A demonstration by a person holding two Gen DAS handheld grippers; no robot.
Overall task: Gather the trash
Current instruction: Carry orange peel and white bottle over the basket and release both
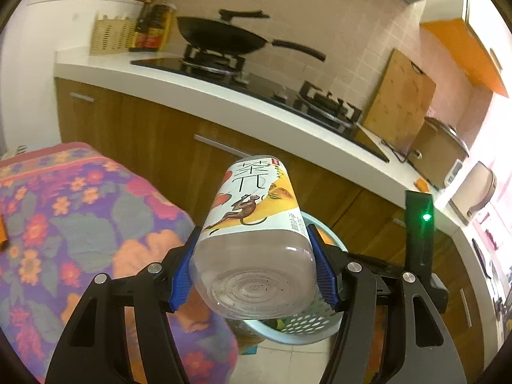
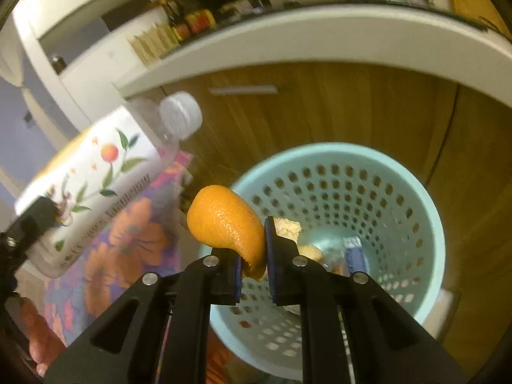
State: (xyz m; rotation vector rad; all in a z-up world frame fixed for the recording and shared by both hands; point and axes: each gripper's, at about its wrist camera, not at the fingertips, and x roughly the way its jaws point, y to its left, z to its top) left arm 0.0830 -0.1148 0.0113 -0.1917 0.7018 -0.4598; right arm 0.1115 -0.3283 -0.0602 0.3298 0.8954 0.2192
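My left gripper [image 1: 252, 265] is shut on an empty clear plastic tea bottle [image 1: 252, 224] with a white and yellow label, its base toward the camera, held above the floral cloth's edge. The same bottle [image 2: 96, 176] with its white cap shows at the left of the right wrist view. My right gripper [image 2: 252, 262] is shut on a curled piece of orange peel [image 2: 227, 220], held above the near rim of a light blue perforated trash basket [image 2: 425, 211]. The basket [image 1: 300, 336] also shows below the bottle in the left wrist view. Some scraps lie in its bottom.
A table with a floral cloth [image 1: 64, 224] stands at the left. A white kitchen counter [image 1: 224, 96] over wooden cabinets [image 1: 153, 140] runs behind, with a black wok [image 1: 224, 36] on a gas stove, sauce bottles [image 1: 153, 25], a cutting board [image 1: 400, 99] and a pot [image 1: 438, 150].
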